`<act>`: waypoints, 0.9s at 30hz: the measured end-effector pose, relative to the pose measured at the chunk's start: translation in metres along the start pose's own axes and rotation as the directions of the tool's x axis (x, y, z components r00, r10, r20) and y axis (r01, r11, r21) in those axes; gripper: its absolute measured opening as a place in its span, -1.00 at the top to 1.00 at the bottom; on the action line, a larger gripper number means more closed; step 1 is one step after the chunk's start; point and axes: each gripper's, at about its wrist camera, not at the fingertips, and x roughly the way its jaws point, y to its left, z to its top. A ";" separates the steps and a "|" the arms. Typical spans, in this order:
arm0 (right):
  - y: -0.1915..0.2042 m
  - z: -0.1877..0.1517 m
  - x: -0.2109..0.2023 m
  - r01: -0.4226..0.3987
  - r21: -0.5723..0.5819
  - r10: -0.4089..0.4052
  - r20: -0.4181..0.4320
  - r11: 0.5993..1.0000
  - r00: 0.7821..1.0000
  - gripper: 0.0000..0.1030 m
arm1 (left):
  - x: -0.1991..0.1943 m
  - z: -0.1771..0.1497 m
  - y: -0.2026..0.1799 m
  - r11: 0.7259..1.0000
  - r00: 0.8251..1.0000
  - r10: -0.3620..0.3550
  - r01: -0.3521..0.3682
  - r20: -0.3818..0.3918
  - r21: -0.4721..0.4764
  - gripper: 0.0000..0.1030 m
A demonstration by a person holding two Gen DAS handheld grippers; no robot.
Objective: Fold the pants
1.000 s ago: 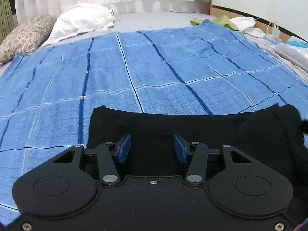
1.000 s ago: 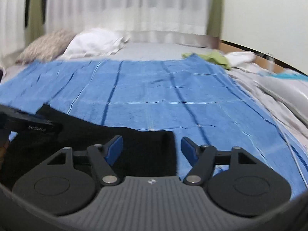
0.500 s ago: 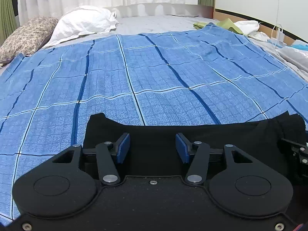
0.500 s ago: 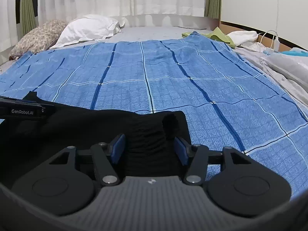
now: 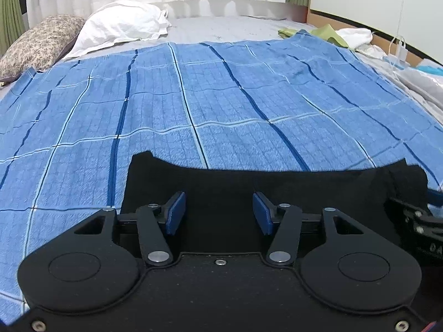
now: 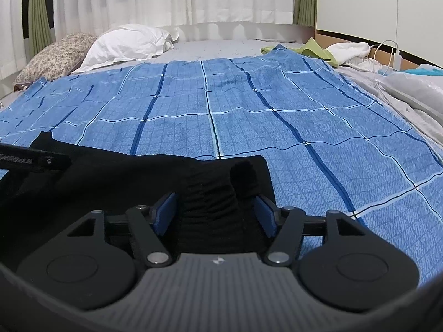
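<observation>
Black pants (image 5: pixel 277 185) lie flat across the near part of the blue checked blanket (image 5: pixel 221 96). My left gripper (image 5: pixel 218 211) hovers low over their left part, open, its blue pads apart with flat cloth beneath them. My right gripper (image 6: pixel 216 213) is at the pants' right end (image 6: pixel 210 191), where a bunched ridge of black cloth stands up between the pads. Its jaws are opening slightly, and the pads do not clearly press on the cloth. The left view catches part of the right gripper at its right edge. A black part of the left tool (image 6: pixel 30 160) crosses the right view's left edge.
A white pillow (image 5: pixel 121 30) and a patterned pillow (image 5: pixel 41 44) lie at the far left of the bed. Green and white clothes (image 6: pixel 321 49) sit at the far right, beside a charger cable (image 6: pixel 387 55) and a plastic-wrapped bundle (image 6: pixel 415 88). Curtains hang behind.
The right gripper came down onto the pants' right end, so bunched cloth now stands between its pads. In the left view the pants' far edge has flattened; the left gripper stays put.
</observation>
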 end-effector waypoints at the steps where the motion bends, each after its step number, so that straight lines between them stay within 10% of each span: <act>1: 0.000 0.000 -0.001 0.001 -0.001 -0.001 -0.002 1.000 1.000 -0.41 | -0.003 -0.002 -0.001 1.000 1.000 0.004 -0.004 -0.003 0.008 0.00; 27: 0.000 -0.045 -0.079 -0.028 0.000 0.028 -0.117 1.000 0.993 -0.74 | -0.118 -0.109 0.006 0.994 0.993 0.106 -0.107 -0.047 -0.005 -0.17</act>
